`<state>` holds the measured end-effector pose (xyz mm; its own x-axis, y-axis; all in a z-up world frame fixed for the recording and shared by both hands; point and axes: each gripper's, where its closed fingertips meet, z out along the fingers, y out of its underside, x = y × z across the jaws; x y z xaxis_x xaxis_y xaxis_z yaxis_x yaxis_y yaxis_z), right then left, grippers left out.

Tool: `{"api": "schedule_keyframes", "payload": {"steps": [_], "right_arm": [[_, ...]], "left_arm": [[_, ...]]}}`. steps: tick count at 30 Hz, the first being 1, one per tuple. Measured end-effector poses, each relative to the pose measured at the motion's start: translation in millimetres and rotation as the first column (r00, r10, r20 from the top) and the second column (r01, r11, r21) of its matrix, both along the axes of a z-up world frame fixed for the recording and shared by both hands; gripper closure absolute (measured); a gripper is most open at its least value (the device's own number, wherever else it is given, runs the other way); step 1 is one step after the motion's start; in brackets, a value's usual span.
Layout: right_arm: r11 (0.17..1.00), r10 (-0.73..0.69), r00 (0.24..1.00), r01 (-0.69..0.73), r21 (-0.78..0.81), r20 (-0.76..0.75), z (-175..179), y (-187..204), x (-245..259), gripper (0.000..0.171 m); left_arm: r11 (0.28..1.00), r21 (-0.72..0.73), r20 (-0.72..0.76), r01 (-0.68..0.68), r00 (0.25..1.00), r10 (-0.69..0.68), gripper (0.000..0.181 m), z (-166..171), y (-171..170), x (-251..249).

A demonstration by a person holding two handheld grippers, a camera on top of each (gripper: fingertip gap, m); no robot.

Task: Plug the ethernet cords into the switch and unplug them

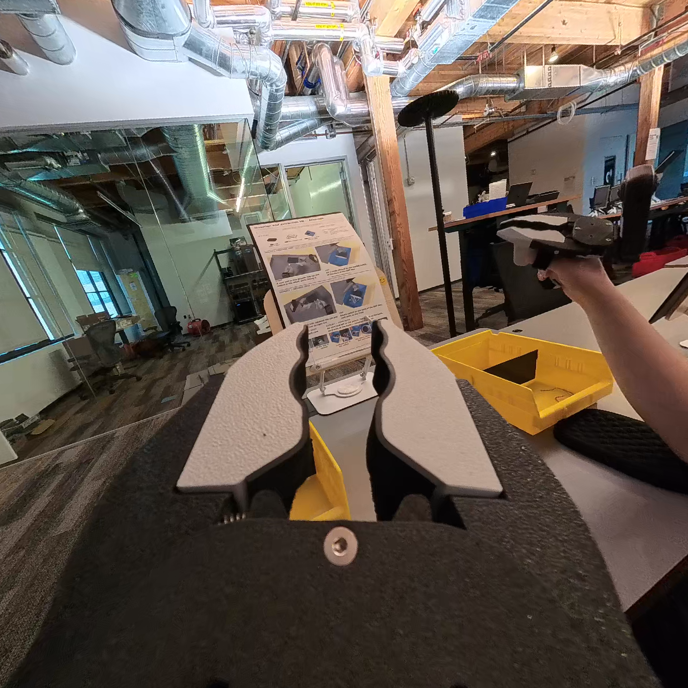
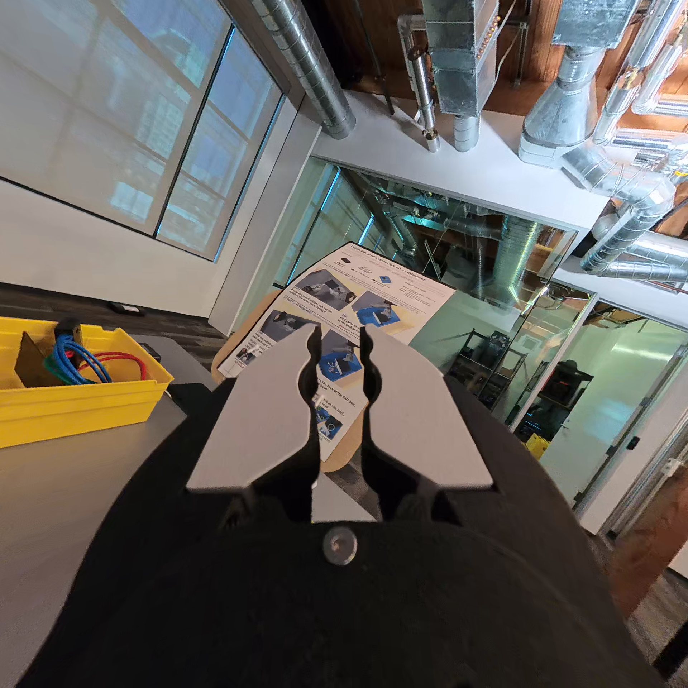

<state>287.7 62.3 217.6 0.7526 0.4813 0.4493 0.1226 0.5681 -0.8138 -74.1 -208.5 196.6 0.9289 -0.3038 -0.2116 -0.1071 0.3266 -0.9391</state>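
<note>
Tongs, both pairs raised above the bench (image 2: pixel 74 484), gape empty: left tongs (image 1: pixel 339 338), right tongs (image 2: pixel 339 339). Cords (image 2: pixel 80 363) lie coiled in a yellow bin (image 2: pixel 74 409) left of the sign (image 2: pixel 372 298); no switch visible. Tangled loops could snag, dragging the bin.

Cords (image 2: pixel 80 363) lie in a bin (image 2: pixel 74 405) on the table (image 2: pixel 56 521); an instruction sheet (image 2: pixel 357 327) stands behind, to its right.

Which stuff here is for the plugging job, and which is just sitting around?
For the job:
blue cord
red cord
yellow bin
left gripper
right gripper

Just there:
instruction sheet
floor lamp
office chair
</note>
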Motion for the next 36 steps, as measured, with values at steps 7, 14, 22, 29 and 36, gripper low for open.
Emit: {"api": "schedule_keyframes", "payload": {"steps": [7,14,22,29,36], "right_arm": [[0.998,-0.039,0.998,0.041,0.046,-0.050,10.0,-3.8,16.7,0.156],[0.996,-0.078,0.996,0.080,0.049,-0.035,8.4,2.0,23.9,0.157],[0.995,-0.094,0.995,0.093,0.041,0.018,2.5,6.6,20.0,0.157],[0.994,-0.111,0.988,0.111,0.008,0.109,-10.1,13.3,10.3,0.160],[0.989,-0.137,0.975,0.143,-0.023,0.175,-21.6,22.6,5.6,0.161]], "left_arm": [[1.000,0.004,0.006,-0.001,1.000,0.001,0.153,0.2,0.6,-3.1],[1.000,-0.002,0.001,0.000,1.000,0.000,0.154,-1.7,1.9,-1.6],[1.000,0.000,-0.005,0.000,1.000,0.000,0.154,0.0,2.1,0.1],[1.000,-0.007,-0.008,0.003,1.000,-0.003,0.154,-1.6,3.2,1.3],[1.000,-0.014,-0.012,0.003,1.000,-0.004,0.154,-4.6,5.3,0.6]]}}
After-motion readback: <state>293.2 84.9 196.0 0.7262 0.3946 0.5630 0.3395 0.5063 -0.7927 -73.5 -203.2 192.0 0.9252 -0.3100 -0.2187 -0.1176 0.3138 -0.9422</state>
